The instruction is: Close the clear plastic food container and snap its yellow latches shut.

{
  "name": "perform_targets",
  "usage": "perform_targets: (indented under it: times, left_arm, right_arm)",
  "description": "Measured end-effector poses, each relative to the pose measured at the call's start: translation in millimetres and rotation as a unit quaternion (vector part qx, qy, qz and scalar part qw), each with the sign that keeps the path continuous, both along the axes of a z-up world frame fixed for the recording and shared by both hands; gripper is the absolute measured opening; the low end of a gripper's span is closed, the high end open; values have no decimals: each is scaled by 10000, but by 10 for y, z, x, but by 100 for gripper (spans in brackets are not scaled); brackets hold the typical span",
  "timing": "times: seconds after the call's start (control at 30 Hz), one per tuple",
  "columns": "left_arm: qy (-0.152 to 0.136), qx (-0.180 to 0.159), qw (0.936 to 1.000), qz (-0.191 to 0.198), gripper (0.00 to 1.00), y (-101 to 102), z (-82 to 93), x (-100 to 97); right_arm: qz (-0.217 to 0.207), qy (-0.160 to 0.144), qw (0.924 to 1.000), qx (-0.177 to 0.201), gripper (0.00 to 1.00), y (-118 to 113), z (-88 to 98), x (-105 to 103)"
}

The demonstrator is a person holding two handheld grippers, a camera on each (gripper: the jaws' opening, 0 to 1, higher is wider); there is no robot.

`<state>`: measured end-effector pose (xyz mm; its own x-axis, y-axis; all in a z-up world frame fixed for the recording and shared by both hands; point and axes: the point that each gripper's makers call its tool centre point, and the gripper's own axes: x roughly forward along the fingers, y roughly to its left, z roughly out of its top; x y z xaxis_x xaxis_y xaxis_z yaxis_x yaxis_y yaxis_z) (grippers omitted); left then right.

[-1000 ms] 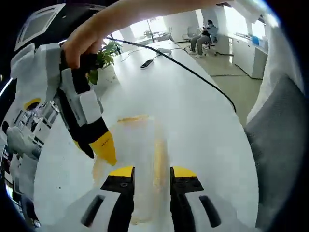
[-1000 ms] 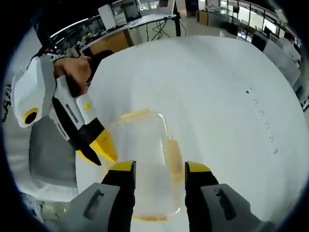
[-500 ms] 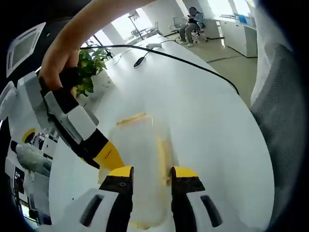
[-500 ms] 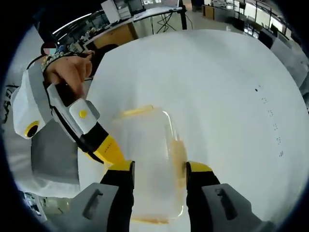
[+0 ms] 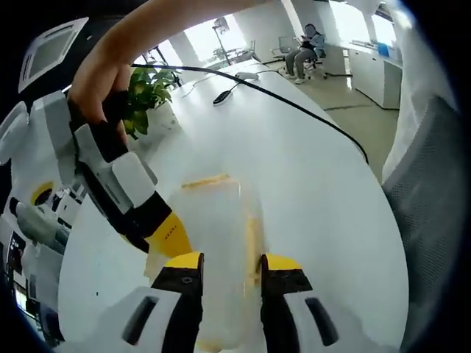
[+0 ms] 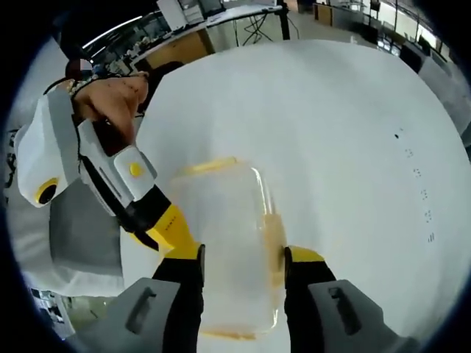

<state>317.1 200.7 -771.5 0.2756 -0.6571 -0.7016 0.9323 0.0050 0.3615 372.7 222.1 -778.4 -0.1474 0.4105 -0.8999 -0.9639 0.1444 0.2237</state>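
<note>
We brace the clear container point(image 6: 224, 246) on the white table point(image 6: 331, 132), right gripper point(image 6: 241, 259) straddling it with jaws parted, ungripped. The left gripper point(image 6: 175, 234) presses in from nine o'clock, apparently steadying it for latching; its jaws stand apart.

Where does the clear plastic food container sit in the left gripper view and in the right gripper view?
Left gripper view: clear plastic food container, lower centre, between that view's own jaws.
Right gripper view: container, lower centre, between its own jaws.
Shared landmark: the white table it rests on.
</note>
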Motion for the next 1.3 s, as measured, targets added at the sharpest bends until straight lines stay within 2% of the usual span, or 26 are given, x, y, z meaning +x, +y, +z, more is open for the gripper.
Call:
perform_targets:
  times: [0.57,0.87,1.3]
  left_arm:
    - [-79,199,9995,-231,22,-16,-15,-2]
    - [-124,382,9991,-170,21,-36,-29,-17]
    - [-261,417,9988,-15,19,-38,-37,-21]
  right_arm:
    - [142,18,9999,-9,38,-5,-2,37]
    - [155,38,9997,-186,37,-5,-6,33]
    - [149,47,9996,-228,36,-20,-11,13]
